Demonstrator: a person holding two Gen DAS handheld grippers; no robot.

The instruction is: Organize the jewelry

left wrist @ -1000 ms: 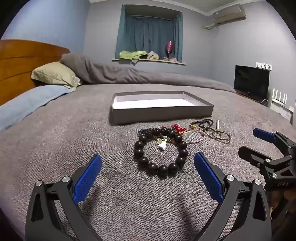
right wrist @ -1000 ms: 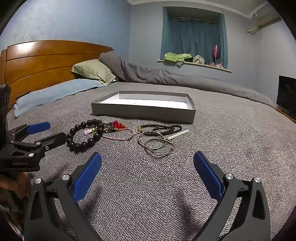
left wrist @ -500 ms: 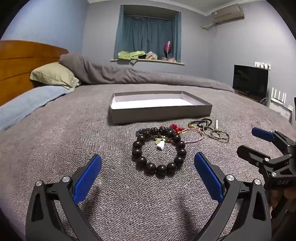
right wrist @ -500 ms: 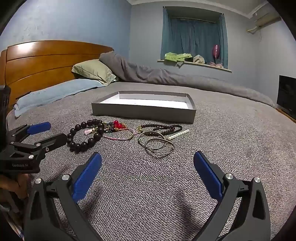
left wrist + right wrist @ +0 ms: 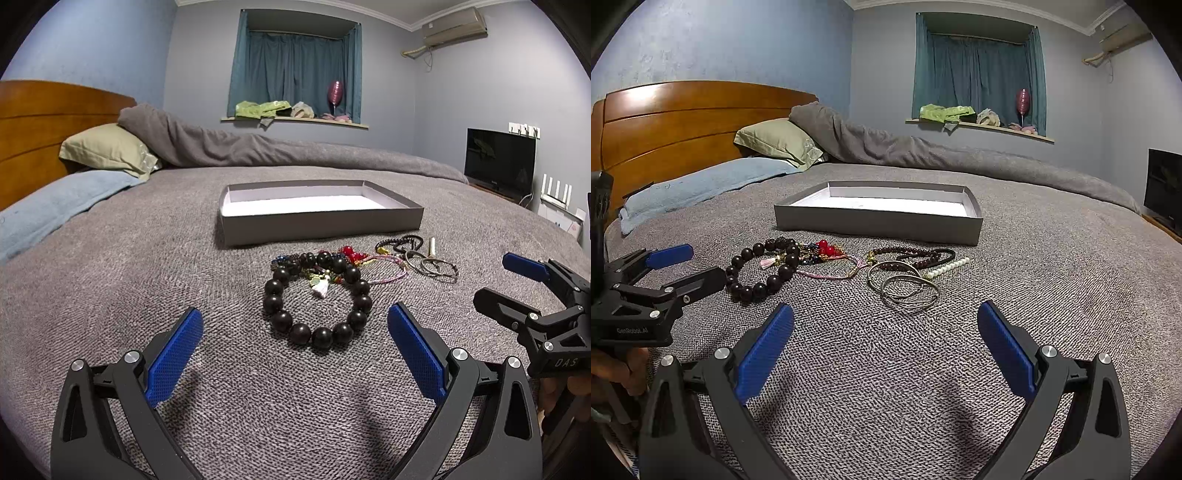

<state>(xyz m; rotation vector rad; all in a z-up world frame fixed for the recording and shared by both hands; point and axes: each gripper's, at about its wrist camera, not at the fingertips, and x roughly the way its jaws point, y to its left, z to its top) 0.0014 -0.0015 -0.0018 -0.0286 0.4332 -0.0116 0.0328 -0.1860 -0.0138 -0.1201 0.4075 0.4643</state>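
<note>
A bracelet of large dark beads (image 5: 317,299) (image 5: 759,271) lies on the grey bedspread, just ahead of my open left gripper (image 5: 295,332). Behind it sit smaller coloured bead strands with a red bead (image 5: 349,253) (image 5: 823,249), a pink cord bracelet (image 5: 831,274), thin metal bangles (image 5: 437,266) (image 5: 908,288), a dark bead strand (image 5: 916,255) and a white pearl strand (image 5: 947,267). My right gripper (image 5: 886,332) is open, short of the bangles, nothing between its fingers. An empty shallow grey box (image 5: 319,221) (image 5: 879,221) stands beyond the jewelry.
Pillows (image 5: 775,142) and a wooden headboard (image 5: 683,122) are at the left, a rolled grey duvet (image 5: 258,147) at the back. A television (image 5: 498,158) stands off the bed's right side. A hand (image 5: 617,373) holds the left gripper's handle.
The left gripper has edged slightly forward toward the dark bead bracelet. The right gripper has hardly moved. Both stay open.
</note>
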